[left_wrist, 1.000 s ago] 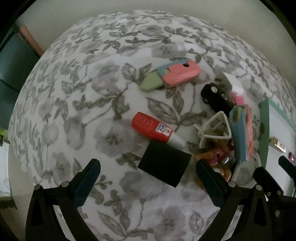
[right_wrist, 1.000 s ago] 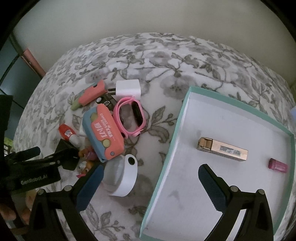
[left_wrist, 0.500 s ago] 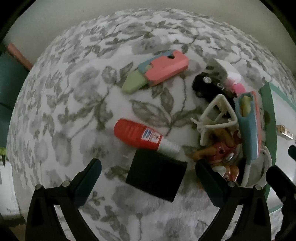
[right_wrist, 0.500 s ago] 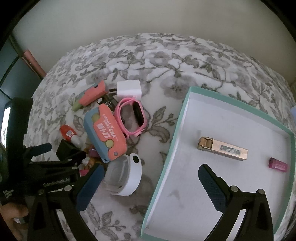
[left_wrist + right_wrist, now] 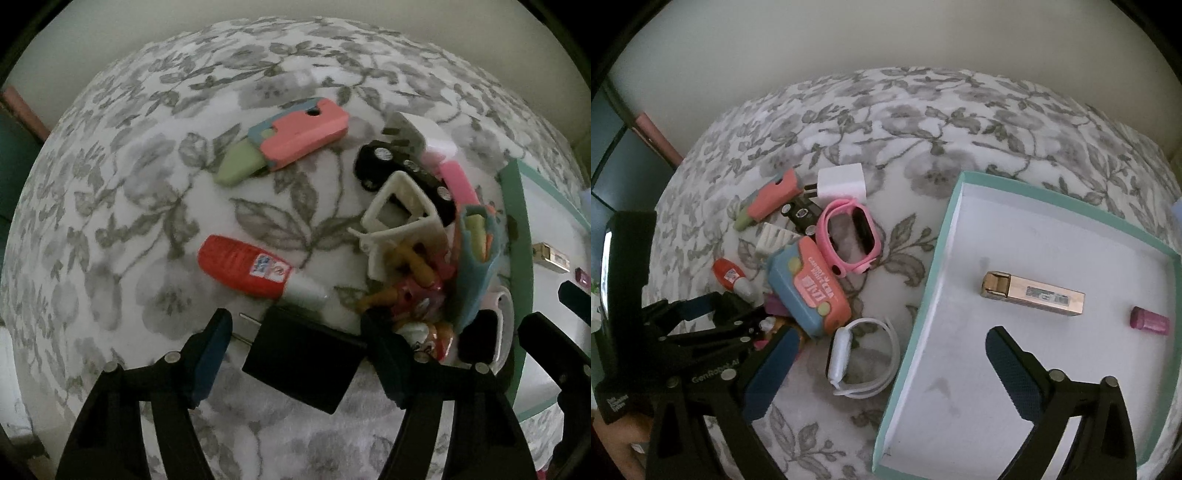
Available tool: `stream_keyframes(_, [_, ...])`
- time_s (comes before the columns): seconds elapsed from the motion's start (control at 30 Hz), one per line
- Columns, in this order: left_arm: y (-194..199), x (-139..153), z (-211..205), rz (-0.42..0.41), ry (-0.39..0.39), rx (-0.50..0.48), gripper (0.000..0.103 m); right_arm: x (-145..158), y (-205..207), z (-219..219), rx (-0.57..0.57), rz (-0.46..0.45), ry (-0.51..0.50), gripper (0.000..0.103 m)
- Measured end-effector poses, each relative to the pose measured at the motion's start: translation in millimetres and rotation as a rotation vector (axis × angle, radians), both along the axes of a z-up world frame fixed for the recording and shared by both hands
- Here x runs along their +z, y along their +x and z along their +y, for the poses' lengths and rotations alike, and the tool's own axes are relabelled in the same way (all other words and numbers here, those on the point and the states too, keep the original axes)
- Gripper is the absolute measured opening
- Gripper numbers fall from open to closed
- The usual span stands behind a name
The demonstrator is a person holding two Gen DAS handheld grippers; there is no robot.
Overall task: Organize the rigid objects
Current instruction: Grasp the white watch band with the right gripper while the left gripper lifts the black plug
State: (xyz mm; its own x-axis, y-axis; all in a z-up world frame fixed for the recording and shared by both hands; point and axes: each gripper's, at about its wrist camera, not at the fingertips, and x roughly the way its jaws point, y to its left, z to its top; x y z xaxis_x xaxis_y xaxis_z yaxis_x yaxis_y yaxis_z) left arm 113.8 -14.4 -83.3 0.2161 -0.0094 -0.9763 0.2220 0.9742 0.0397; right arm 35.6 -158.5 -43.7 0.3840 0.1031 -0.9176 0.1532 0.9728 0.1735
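My left gripper (image 5: 297, 354) is open and straddles a black plug adapter (image 5: 304, 365) lying on the floral cloth; the jaws stand apart from its sides. A red glue bottle (image 5: 245, 267) lies just beyond it. My left gripper also shows in the right wrist view (image 5: 724, 314). My right gripper (image 5: 886, 373) is open and empty, over the left wall of the teal-rimmed white box (image 5: 923, 306). The box holds a gold lighter (image 5: 1034, 293) and a small pink cap (image 5: 1148, 321).
A pile lies left of the box: pink-and-green toy knife (image 5: 291, 138), black toy car (image 5: 402, 173), white charger (image 5: 842, 182), pink watch (image 5: 849, 236), blue-orange toy case (image 5: 809, 291), white watch (image 5: 860, 358), white clip (image 5: 400, 218), and a small figure (image 5: 413, 295).
My left gripper has moved forward and down over the black adapter, and its jaws have narrowed around it. The right gripper has stayed nearly still over the box edge.
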Motion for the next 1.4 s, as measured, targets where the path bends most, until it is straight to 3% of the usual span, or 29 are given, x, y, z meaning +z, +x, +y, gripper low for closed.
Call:
stream_keyframes(0.3, [2.3, 11.4, 42.8, -0.019, -0.03, 0.162, 0.073, -0.2, -0.2, 10.6, 0.062, -0.002, 0.008, 0.079])
stream_keyframes(0.43, [2.9, 21.2, 51.5, -0.043, -0.046, 0.183, 0.073, -1.2, 0.1, 19.8, 0.109, -0.001, 0.007, 0.071])
stream_keyframes(0.47, [1.9, 25.4, 53.7, -0.048, -0.045, 0.182, 0.055, -2.6, 0.1, 21.7, 0.119, 0.003, 0.003, 0.068])
stream_keyframes(0.53, [3.6, 28.5, 54.3, -0.05, -0.057, 0.186, 0.044, -4.7, 0.1, 26.6, 0.137, 0.006, -0.036, 0.065])
stream_keyframes(0.73, [1.7, 12.7, 49.9, -0.007, -0.066, 0.182, 0.044, -2.5, -1.2, 22.9, 0.129, 0.012, -0.058, 0.054])
stream_keyframes(0.93, [-0.9, 23.2, 58.6, -0.01, -0.117, 0.19, 0.045, 6.3, -1.2, 31.1, 0.167, -0.003, -0.036, 0.048])
stream_keyframes(1.2, [-4.6, 17.5, 64.7, 0.035, -0.125, 0.208, 0.058, -12.1, -0.3, 45.1, 0.217, 0.052, -0.064, 0.04])
stream_keyframes(1.4, [-10.4, 5.9, 63.4, 0.086, -0.155, 0.207, 0.06, -26.1, 0.0, 47.5, 0.225, 0.082, -0.078, 0.032])
